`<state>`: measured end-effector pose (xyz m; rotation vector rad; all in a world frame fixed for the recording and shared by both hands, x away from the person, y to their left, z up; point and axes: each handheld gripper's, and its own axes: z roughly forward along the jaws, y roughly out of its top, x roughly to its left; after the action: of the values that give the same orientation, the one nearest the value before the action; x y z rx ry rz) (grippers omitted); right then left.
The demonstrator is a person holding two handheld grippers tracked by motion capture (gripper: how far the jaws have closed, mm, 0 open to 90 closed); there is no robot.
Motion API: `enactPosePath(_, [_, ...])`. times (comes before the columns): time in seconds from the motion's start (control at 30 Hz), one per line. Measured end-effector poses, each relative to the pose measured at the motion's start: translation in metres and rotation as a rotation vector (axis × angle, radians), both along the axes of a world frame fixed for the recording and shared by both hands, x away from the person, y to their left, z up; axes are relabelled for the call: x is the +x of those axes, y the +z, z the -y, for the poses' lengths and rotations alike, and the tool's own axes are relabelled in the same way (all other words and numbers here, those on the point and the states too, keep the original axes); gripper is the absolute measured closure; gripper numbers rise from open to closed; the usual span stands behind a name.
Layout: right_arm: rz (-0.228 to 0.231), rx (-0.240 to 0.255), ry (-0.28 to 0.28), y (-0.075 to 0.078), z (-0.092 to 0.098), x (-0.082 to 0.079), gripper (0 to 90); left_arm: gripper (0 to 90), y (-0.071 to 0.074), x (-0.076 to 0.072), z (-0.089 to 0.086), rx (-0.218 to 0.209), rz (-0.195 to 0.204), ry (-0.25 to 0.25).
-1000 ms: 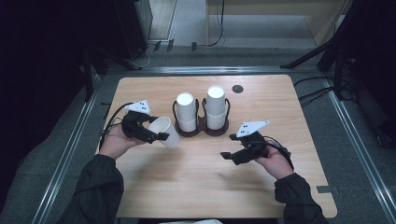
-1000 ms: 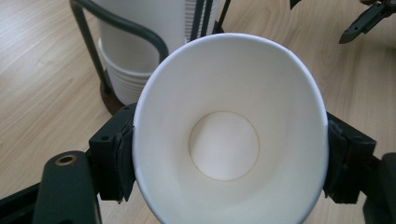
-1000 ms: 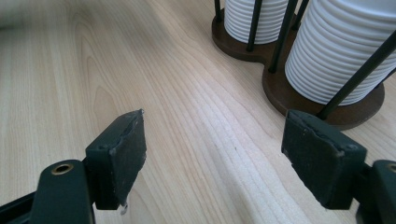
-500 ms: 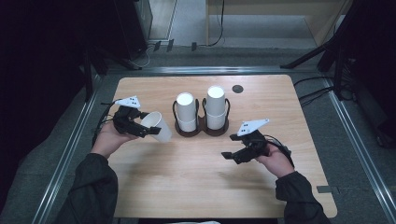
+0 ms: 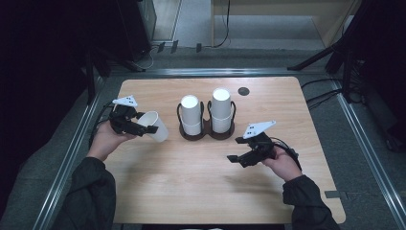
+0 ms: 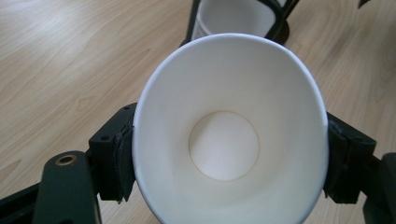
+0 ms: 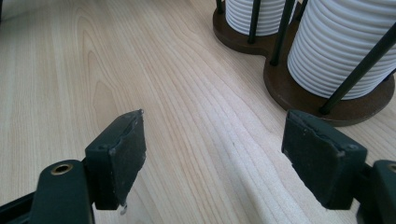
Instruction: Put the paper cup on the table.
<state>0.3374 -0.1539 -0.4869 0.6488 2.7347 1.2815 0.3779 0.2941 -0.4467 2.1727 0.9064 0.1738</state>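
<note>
Left gripper (image 5: 143,128) clamps a white paper cup (image 5: 155,125) by its sides, mouth toward the gripper's camera, cup tipped sideways above the table's (image 5: 191,191) left part; cup inside plain, no print. Just right of it: dark two-ring holder (image 5: 207,134) with two stacks of white cups (image 5: 190,114), no readable labels. Right gripper (image 5: 238,158) hovers low, jaws wide apart, nothing between them.

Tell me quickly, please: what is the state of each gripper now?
Left gripper: closed on a white paper cup, pads pressing its sides.
Right gripper: open, nothing between the jaws.
</note>
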Motion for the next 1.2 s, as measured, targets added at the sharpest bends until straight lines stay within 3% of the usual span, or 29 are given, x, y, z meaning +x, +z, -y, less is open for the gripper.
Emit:
enactPosePath(0.23, [-0.006, -0.006, 0.008, -0.001, -0.001, 0.000, 22.1, 21.5, -0.003, 0.004, -0.016, 0.015, -0.012, 0.062])
enactPosePath(0.4, [-0.010, -0.016, 0.015, -0.002, -0.004, 0.000, 22.1, 21.5, -0.007, 0.007, -0.023, 0.068, -0.028, 0.118])
enactPosePath(0.67, [-0.010, -0.030, 0.026, -0.005, -0.007, 0.001, 22.1, 21.1, -0.012, 0.011, -0.038, 0.118, -0.038, 0.190])
enactPosePath(0.77, [-0.011, -0.031, 0.026, -0.005, -0.008, 0.001, 22.1, 20.7, -0.015, 0.013, -0.043, 0.163, -0.046, 0.240])
enactPosePath(1.03, [-0.011, -0.034, 0.027, -0.005, -0.008, 0.000, 22.1, 19.6, -0.019, 0.014, -0.052, 0.197, -0.029, 0.314])
enactPosePath(1.2, [-0.010, -0.035, 0.032, -0.005, -0.009, 0.000, 22.1, 19.0, -0.027, 0.017, -0.054, 0.217, -0.055, 0.348])
